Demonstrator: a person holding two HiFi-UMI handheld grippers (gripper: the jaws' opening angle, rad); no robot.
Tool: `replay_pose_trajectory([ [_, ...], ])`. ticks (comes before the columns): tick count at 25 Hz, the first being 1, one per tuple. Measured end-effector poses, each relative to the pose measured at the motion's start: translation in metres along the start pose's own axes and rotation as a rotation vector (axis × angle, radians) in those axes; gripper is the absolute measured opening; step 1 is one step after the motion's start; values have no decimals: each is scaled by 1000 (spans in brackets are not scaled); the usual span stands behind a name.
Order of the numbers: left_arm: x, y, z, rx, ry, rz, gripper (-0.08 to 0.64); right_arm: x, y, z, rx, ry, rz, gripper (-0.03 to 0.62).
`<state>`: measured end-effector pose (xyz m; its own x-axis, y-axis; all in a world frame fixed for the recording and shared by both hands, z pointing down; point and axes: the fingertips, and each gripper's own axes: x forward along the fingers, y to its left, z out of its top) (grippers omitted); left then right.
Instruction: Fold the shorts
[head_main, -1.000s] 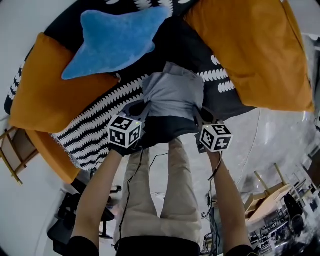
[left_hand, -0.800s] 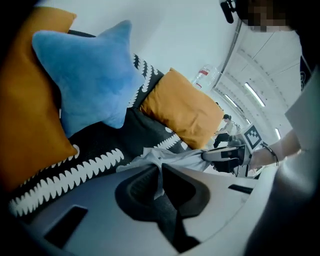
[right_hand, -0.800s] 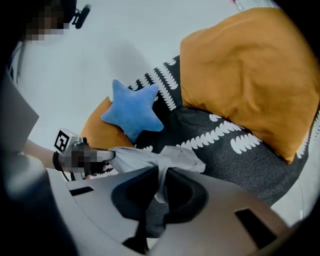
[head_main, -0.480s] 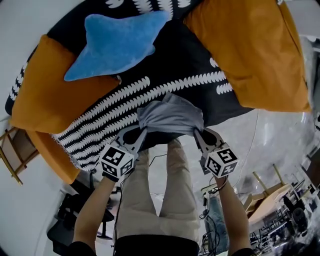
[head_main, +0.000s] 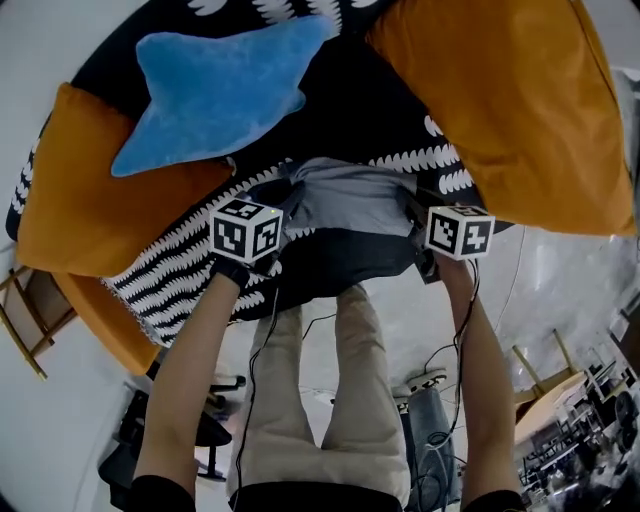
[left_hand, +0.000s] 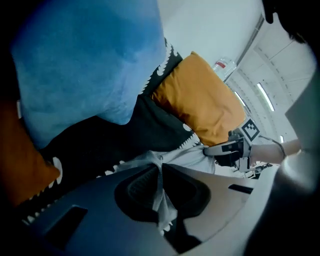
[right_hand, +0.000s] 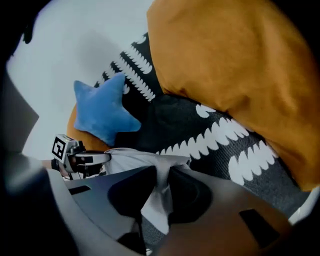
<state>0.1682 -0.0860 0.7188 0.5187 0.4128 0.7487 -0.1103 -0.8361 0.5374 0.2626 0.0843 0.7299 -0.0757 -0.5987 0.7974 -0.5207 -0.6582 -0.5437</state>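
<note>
Grey cloth of the shorts (left_hand: 190, 156) is bunched between the jaws of the left hand-held gripper (left_hand: 160, 175), which are drawn nearly together and clamp one corner of the garment. Across from it, the right hand-held gripper (right_hand: 162, 192) has the opposite corner between its jaws. These have just been opening a little, yet they stand narrow and the fabric is pressed between the pads. Between the two hand-held grippers the shorts span as a lightly wrinkled band, low over a black cover (head_main: 360, 110) printed with rows of white scallops; whether the cloth touches the cover cannot be told. Beyond the left hand-held gripper, away from the person, lies a blue star-shaped cushion (head_main: 215, 90), partly on an orange cushion (head_main: 80, 200) at its outer side. Beyond the right hand-held gripper a second, larger orange cushion (head_main: 500, 110) rests on the cover. Behind both hand-held grippers, bare forearms (head_main: 190, 370) lead back over legs in beige trousers (head_main: 330, 400), above a pale floor (head_main: 560, 280).
</note>
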Motion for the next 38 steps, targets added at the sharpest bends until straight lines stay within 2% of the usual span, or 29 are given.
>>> replay_pose_trajectory([
  [2,14,11,8,17,51,24,56,9,-16,16,-44,26,-60,157],
  [4,20,16,13,33,100,30,111,9,-28,23,-90,71,-110,213],
  [6,11,19,14,64,126,57,182,1,-35,18,-118,103,-150,218],
  [7,1,22,14,94,125,96,217,-5,-36,15,-137,91,-180,224],
  [9,-24,28,16,166,83,203,219,-23,-35,13,-213,5,-261,221],
  [10,-33,24,18,198,48,234,216,-33,-30,16,-264,-62,-298,196],
  [11,-37,14,21,221,13,228,192,-42,-20,20,-309,-134,-319,167],
  [13,-23,-18,26,243,-33,131,113,-48,2,26,-351,-258,-289,122],
  [15,5,-34,23,262,-53,67,76,-30,17,21,-344,-309,-221,38],
  [18,46,-7,10,280,-67,115,72,12,7,7,-315,-315,-221,17],
  [22,67,50,15,152,-136,211,61,46,-30,14,-269,-333,-233,17],
  [24,58,61,12,121,-138,227,61,43,-25,18,-256,-361,-218,17],
  [27,21,53,19,148,-168,244,57,1,-5,29,-206,-458,-229,20],
  [29,-15,31,30,173,-206,240,57,-39,8,33,-167,-503,-242,20],
  [30,-39,10,29,186,-215,234,57,-62,19,26,-157,-495,-244,20],
  [32,-101,-50,17,197,-230,207,37,-119,53,-2,-165,-432,-229,17],
  [34,-167,-125,17,211,-258,148,14,-180,102,-18,-209,-389,-190,17],
  [36,-223,-200,31,282,-278,95,14,-239,152,-11,-275,-399,-154,17],
  [38,-274,-268,49,391,-323,74,14,-297,198,4,-324,-447,-136,17],
])
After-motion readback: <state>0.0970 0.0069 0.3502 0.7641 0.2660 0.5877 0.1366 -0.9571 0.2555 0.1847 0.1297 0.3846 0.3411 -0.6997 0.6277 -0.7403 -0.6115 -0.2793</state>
